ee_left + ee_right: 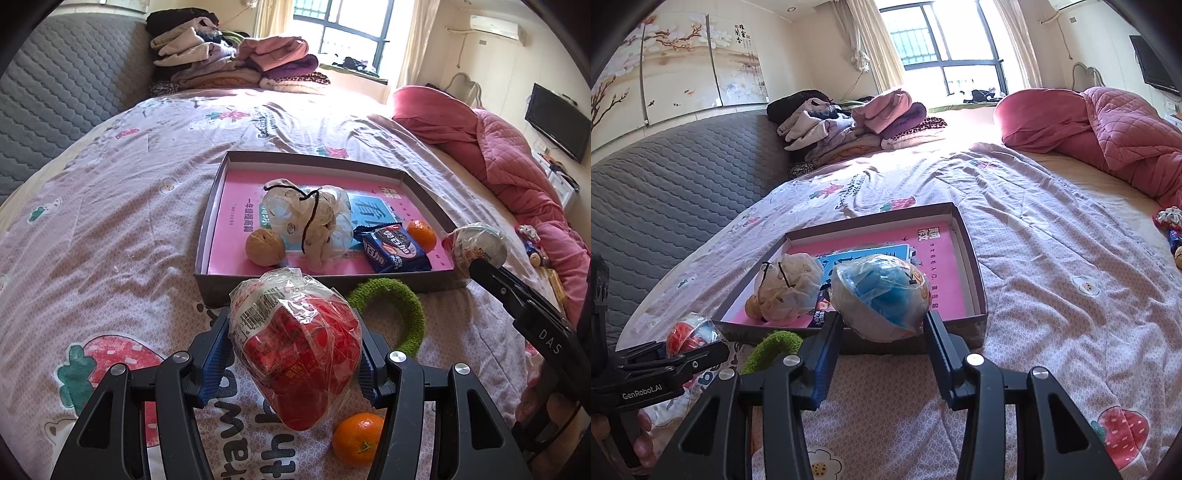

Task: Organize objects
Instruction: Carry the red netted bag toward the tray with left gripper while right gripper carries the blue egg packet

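- Left gripper (295, 354): nearest the lens, its 2 fingers pinch a red snack packet (295, 347) in clear wrap, held above the bed sheet (110, 221), just short of the box's near wall.
- Right gripper (882, 332): fingers clamp a wrapped blue ball (881, 295), carried at the near right corner of the box.
- Shallow cardboard box (221, 184): open, lined with a pink printed sheet. Contents: 1 tied clear bag of small items (314, 218), 1 tan round fruit (265, 246), 1 dark blue biscuit pack (395, 251), 1 orange (421, 232) in the near right corner.
- Outside the box, on the sheet: 1 loose orange (356, 439) beside the left gripper, 1 green fuzzy ring (402, 314) touching or just beside the near wall.
- Progress, as judged: roughly half sorted. 4 items are in; 2 are in hand, not yet released; 2 are on the sheet. A few small items at the far right edge of the bed are too unclear to name.
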`<state>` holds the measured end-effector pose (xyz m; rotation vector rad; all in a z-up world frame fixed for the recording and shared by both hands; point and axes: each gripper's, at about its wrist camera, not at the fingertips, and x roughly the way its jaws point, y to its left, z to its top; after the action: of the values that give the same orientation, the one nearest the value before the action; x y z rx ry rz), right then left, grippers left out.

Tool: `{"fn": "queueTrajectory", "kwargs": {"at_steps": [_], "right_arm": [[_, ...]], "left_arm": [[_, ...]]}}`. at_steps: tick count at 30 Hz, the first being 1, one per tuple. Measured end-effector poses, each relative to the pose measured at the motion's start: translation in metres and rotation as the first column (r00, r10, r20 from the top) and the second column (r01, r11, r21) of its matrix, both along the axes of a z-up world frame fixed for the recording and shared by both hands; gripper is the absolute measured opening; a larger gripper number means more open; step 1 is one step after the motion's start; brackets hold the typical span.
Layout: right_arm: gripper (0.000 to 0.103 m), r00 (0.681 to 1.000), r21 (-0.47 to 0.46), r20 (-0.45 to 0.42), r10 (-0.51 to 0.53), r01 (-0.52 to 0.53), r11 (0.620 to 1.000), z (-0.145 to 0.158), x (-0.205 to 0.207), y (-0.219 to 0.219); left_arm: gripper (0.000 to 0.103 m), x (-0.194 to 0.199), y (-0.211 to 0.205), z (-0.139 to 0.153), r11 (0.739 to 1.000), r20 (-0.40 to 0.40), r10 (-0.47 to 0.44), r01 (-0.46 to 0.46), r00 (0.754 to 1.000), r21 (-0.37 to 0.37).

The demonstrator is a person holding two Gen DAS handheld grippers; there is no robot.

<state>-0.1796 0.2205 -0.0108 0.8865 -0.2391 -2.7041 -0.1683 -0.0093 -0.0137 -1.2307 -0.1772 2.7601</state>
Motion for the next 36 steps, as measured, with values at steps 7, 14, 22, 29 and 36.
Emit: {"fn": "queueTrajectory", "kwargs": {"at_steps": [7, 14, 22, 29, 36], "right_arm": [[0.045, 1.000, -0.004, -0.004, 0.001, -0.002, 1.000, 0.001, 0.000, 0.000], [0.045, 1.000, -0.012, -0.007, -0.012, 0.012, 1.000, 0.004, -0.002, 0.003], [0.045, 1.000, -0.006, -0.018, -0.012, 0.012, 1.000, 0.009, -0.009, 0.002], [0.038, 0.999, -0.005, -0.032, -0.015, 0.015, 1.000, 0.015, -0.014, 0.003], [0.037, 0.999, 0.008, -0.018, -0.027, 0.027, 1.000, 0.014, -0.027, 0.004]], "left_arm": [[0.060, -0.001, 0.000, 0.000, 1.000, -0.003, -0.001, 0.001, 1.000, 0.002], [0.060, 0.000, -0.002, 0.004, 1.000, -0.009, 0.000, 0.000, 1.000, -0.002], [0.060, -0.006, 0.000, 0.017, 1.000, -0.030, -0.004, 0.003, 1.000, -0.008], [0.060, -0.014, 0.002, 0.030, 1.000, -0.056, -0.003, 0.003, 0.998, -0.006], [0.060, -0.025, 0.001, 0.036, 1.000, -0.067, 0.002, -0.003, 0.998, -0.013]]}}
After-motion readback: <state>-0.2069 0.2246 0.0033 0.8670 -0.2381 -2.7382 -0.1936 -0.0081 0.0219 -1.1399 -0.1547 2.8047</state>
